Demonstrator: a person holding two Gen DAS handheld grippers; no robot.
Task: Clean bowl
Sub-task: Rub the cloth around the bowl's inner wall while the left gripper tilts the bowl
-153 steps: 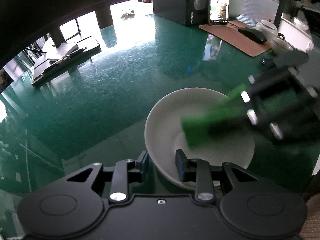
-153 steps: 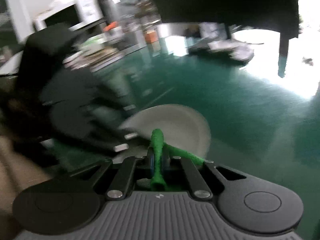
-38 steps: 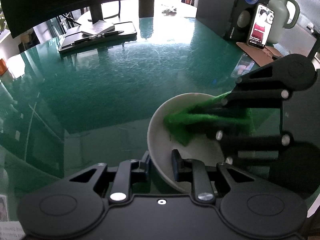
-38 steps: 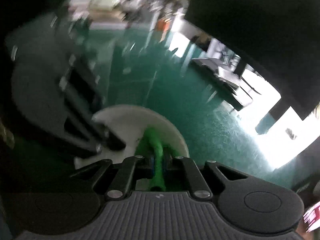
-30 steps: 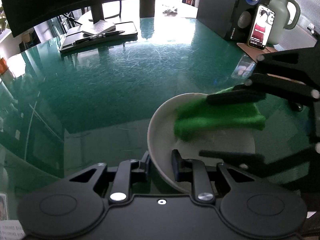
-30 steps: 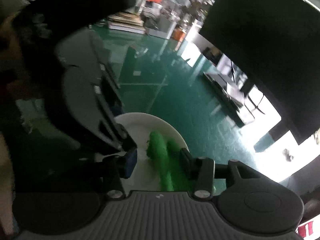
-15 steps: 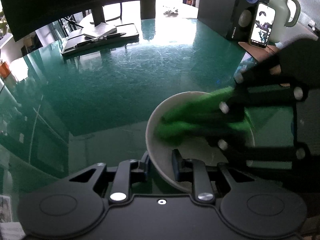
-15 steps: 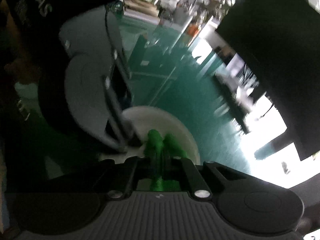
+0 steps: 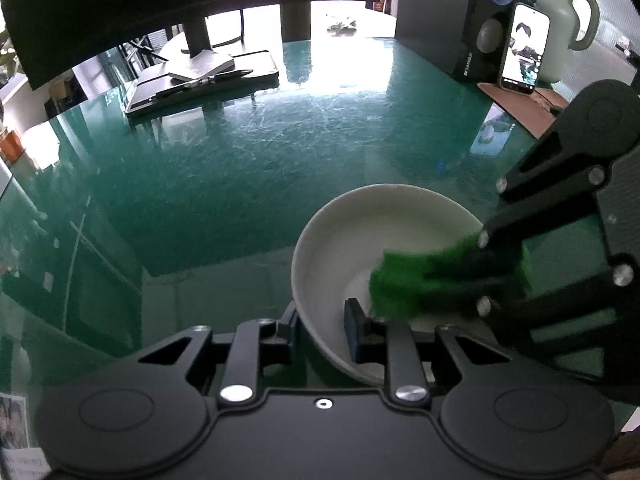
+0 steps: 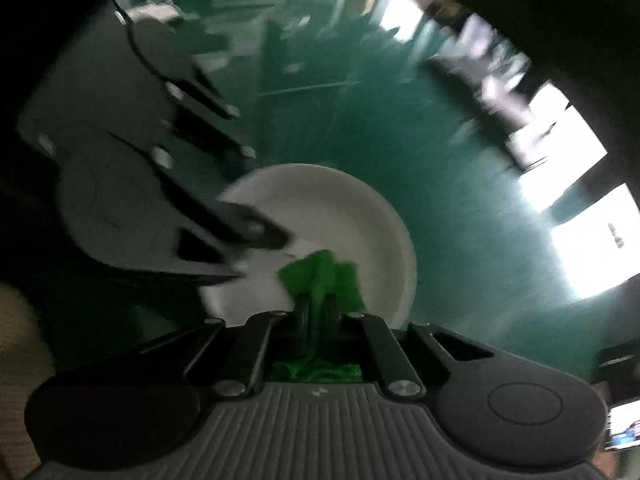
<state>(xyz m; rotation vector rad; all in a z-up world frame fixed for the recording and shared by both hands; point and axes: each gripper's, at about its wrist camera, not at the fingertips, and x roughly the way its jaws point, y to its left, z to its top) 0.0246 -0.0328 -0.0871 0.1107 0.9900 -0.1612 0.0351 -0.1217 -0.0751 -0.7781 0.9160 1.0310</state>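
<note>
left gripper [image 9: 320,322]: clamped on near rim of bowl [image 9: 340,232]
right gripper [image 10: 316,312]: pinching green cloth [image 10: 320,276], cloth inside bowl
table [image 9: 240,152]: green glass

Bare green tabletop [image 9: 280,152] left of the bowl [image 9: 340,232]; speaker [image 9: 484,20], phone [image 9: 524,48] and kettle [image 9: 568,20] far right.

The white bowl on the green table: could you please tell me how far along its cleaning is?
Done: the left gripper is clamped on the white bowl's near rim, steadying it. In hand: the right gripper pinches a green cloth against the bowl's inside, mid-wipe. Left: finishing the wipe and letting go; the blur hides how clean it is.
</note>
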